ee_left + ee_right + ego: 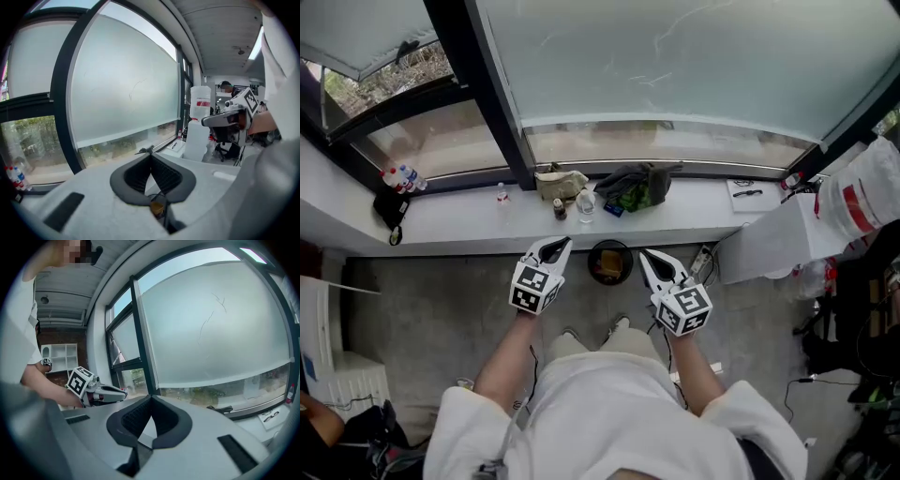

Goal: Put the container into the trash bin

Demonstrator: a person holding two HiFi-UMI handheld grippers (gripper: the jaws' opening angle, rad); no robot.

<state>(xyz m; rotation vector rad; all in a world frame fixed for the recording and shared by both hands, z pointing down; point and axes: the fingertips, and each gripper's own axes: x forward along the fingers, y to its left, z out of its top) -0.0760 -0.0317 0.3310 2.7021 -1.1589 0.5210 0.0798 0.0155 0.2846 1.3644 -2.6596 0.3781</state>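
In the head view a round black trash bin [609, 262] stands on the grey floor below the window sill, with something orange-brown inside it. My left gripper [562, 245] is held up to the left of the bin and my right gripper [645, 254] to its right, both pointing toward the window. Neither touches the bin. The left gripper [151, 153] has its jaws closed tip to tip with nothing between them. The right gripper [151, 397] looks the same, shut and empty. Each gripper view shows the other gripper off to its side.
The white window sill [469, 221] carries a beige bag [561, 180], a clear glass [586, 201], a dark cloth with green in it [633, 186] and a small bottle [502, 195]. A white cabinet [773, 240] stands at the right. My feet are just behind the bin.
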